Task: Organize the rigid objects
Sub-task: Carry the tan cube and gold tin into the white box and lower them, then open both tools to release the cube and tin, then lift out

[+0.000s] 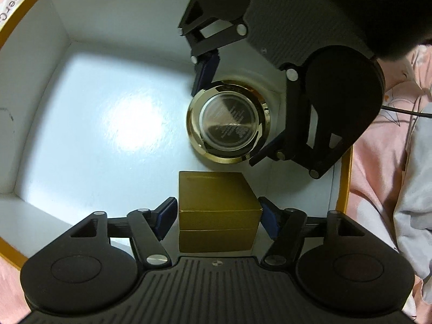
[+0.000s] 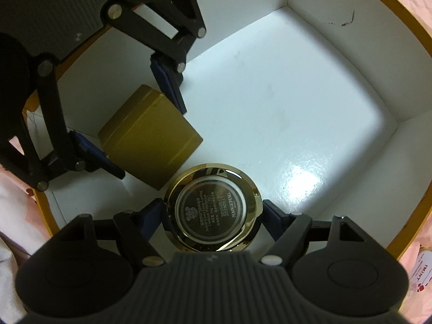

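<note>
A small gold box (image 1: 217, 210) stands on the white floor of a large open carton (image 1: 108, 124). My left gripper (image 1: 216, 214) has its blue pads on both sides of the box, touching it. A round gold compact (image 1: 228, 122) with a dark label lies just beyond the box. My right gripper (image 1: 229, 113) comes in from the upper right and its pads sit against the compact's rim. In the right wrist view the compact (image 2: 213, 213) lies between my right gripper (image 2: 213, 214) pads, with the gold box (image 2: 149, 140) and the left gripper (image 2: 147, 135) behind it.
The carton has tall white walls and an orange-yellow rim (image 2: 405, 27). Pink and white bedding (image 1: 391, 148) lies around it. A black cable (image 1: 405, 110) runs over the bedding at right. A small printed card (image 2: 422, 272) lies outside the carton.
</note>
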Demonstrator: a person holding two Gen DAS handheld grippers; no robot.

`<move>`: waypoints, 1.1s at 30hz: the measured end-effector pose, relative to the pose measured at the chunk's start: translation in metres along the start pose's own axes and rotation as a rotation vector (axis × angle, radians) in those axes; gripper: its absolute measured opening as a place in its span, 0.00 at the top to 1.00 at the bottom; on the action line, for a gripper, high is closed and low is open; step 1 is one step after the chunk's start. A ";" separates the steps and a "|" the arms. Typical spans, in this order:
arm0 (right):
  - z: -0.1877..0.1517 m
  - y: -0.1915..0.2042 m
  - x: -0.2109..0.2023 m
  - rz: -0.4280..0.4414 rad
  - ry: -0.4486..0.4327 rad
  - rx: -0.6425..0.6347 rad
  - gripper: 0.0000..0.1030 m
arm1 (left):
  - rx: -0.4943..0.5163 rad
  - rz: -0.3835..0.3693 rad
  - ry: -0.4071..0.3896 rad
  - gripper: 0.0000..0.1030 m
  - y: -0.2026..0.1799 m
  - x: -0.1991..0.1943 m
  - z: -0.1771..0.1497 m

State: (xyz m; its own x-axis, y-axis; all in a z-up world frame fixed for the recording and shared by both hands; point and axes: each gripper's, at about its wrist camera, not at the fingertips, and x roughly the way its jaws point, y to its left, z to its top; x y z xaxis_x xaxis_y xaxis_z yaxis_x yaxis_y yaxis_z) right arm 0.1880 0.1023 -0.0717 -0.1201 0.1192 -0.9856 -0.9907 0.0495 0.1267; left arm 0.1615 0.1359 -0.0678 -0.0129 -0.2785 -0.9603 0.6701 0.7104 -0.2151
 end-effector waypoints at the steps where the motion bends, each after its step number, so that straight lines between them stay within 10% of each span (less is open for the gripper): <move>1: 0.004 0.000 0.004 0.002 0.004 0.002 0.25 | -0.005 -0.003 0.002 0.22 0.002 0.000 0.000; 9: 0.014 -0.014 -0.003 0.076 -0.006 0.077 0.16 | -0.041 -0.057 0.006 0.14 0.014 -0.008 -0.001; 24: 0.029 -0.014 0.000 -0.045 0.081 -0.011 0.36 | -0.078 -0.052 -0.119 0.19 0.020 -0.033 0.007; 33: 0.020 -0.031 0.011 0.084 0.077 0.117 0.44 | -0.075 -0.077 -0.101 0.22 0.016 -0.026 0.006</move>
State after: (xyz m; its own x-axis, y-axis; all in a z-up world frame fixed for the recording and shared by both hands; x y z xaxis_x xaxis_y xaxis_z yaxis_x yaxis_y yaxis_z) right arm 0.2187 0.1218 -0.0847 -0.2111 0.0518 -0.9761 -0.9633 0.1581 0.2168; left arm 0.1768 0.1506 -0.0452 0.0146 -0.3952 -0.9185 0.6125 0.7296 -0.3042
